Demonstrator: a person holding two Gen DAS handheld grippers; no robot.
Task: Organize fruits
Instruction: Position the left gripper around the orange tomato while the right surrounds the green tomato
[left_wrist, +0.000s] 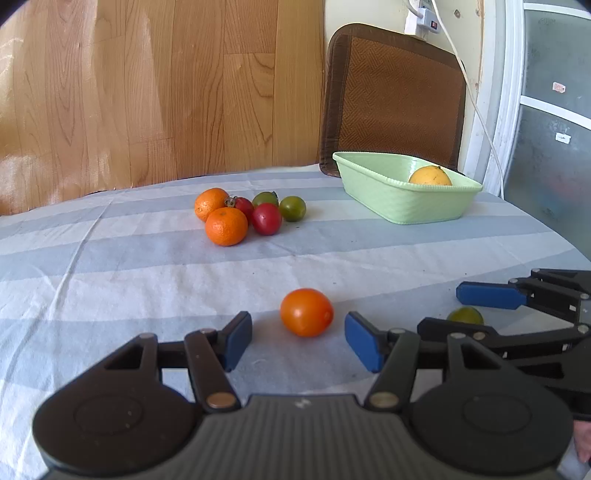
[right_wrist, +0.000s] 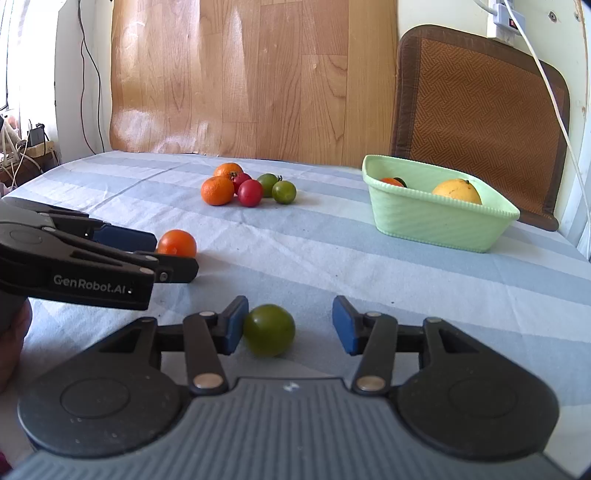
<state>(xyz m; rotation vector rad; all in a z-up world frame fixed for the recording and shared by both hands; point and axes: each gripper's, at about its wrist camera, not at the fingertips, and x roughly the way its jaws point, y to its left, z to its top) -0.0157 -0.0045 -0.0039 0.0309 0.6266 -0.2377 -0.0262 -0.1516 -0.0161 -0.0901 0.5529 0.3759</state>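
My left gripper (left_wrist: 299, 341) is open around an orange tomato (left_wrist: 306, 312) on the striped cloth; the tomato lies between the blue pads, touching neither. It also shows in the right wrist view (right_wrist: 176, 243). My right gripper (right_wrist: 288, 328) is open around a green tomato (right_wrist: 269, 329), which touches the left pad. That tomato shows partly hidden in the left wrist view (left_wrist: 465, 315). A pale green basket (right_wrist: 436, 218) at the back right holds a yellow fruit (right_wrist: 458, 191) and an orange one (right_wrist: 392, 181).
A cluster of two mandarins (right_wrist: 218, 190), red tomatoes (right_wrist: 250, 192) and green tomatoes (right_wrist: 283, 192) lies mid-table. A brown woven mat (right_wrist: 480, 110) leans against the wall behind the basket. A white cable (right_wrist: 550, 85) hangs at the right.
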